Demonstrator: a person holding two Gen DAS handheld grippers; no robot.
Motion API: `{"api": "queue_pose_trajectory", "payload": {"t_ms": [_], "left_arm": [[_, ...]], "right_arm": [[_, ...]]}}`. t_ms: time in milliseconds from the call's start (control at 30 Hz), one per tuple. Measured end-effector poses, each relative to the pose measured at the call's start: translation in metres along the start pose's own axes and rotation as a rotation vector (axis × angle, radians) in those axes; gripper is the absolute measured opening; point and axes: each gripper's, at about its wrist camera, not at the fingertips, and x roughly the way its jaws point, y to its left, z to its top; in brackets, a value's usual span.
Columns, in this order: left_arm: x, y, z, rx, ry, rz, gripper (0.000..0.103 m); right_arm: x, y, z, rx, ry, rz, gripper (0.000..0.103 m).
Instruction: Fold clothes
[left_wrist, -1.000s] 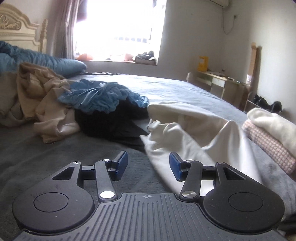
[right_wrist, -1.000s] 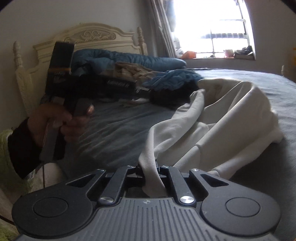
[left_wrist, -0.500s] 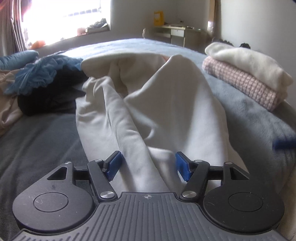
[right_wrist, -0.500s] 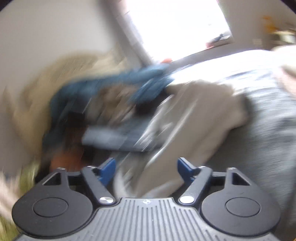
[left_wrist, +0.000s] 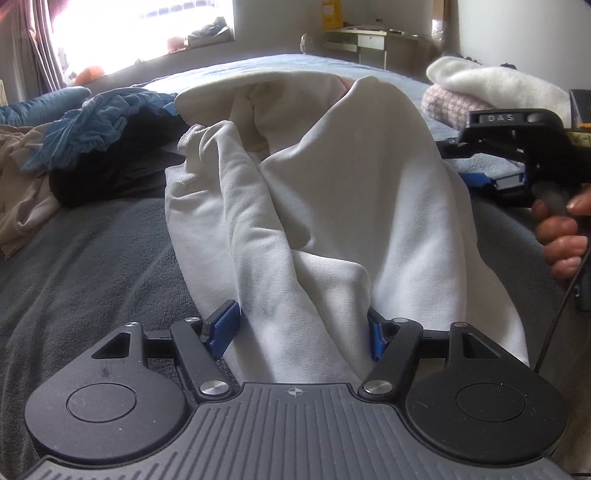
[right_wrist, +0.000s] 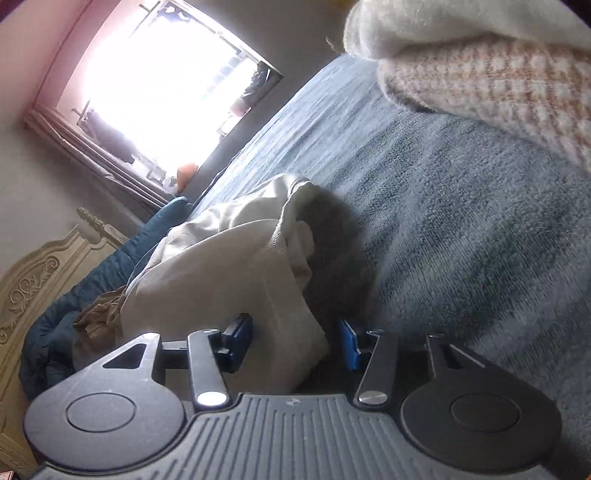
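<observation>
Cream garment (left_wrist: 332, 192) lies bunched mid-bed (left_wrist: 92, 266); left gripper (left_wrist: 301, 332) opening, right gripper (right_wrist: 295, 343) closing, both straddling cloth ungripped.

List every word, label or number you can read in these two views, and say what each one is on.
"DAS": on the black top bar of the right gripper, seen from the left wrist view.
Yellow box by the far wall: it may carry print, too small and blurred to read.
Right wrist view: no readable text.
</observation>
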Motion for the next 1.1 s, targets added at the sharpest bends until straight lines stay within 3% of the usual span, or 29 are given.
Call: {"api": "queue_pose_trajectory", "payload": {"t_ms": [67,133,300,500,633,767,867,1000,1100], "left_arm": [[0.000,-0.002,-0.001,-0.002,0.000,0.010,0.068],[-0.002,-0.005,-0.001,0.006,-0.003,0.027,0.068],[-0.007,-0.007,-0.004,0.007,-0.006,0.035,0.068],[-0.024,0.004,-0.009,-0.024,-0.006,0.024,0.068],[-0.051,0.027,-0.012,-0.031,-0.021,0.080,0.068],[-0.084,0.056,-0.008,-0.089,-0.072,0.114,0.068],[-0.105,0.058,0.010,-0.059,-0.154,0.113,0.068],[-0.108,0.033,0.044,0.046,-0.228,0.003,0.069],[-0.082,-0.006,0.061,0.226,-0.223,-0.003,0.070]], "right_arm": [[-0.001,-0.001,-0.002,0.016,0.000,0.021,0.010],[-0.015,0.000,-0.010,0.026,-0.040,0.062,0.010],[-0.075,0.039,-0.029,-0.172,-0.234,0.252,0.009],[-0.097,0.093,-0.063,-0.464,-0.149,0.430,0.009],[-0.107,0.119,-0.097,-0.645,-0.045,0.514,0.009],[-0.111,0.123,-0.138,-0.745,0.073,0.509,0.007],[-0.112,0.126,-0.166,-0.811,0.144,0.495,0.007],[-0.109,0.130,-0.190,-0.900,0.168,0.437,0.007],[-0.107,0.131,-0.199,-0.942,0.172,0.400,0.006]]}}
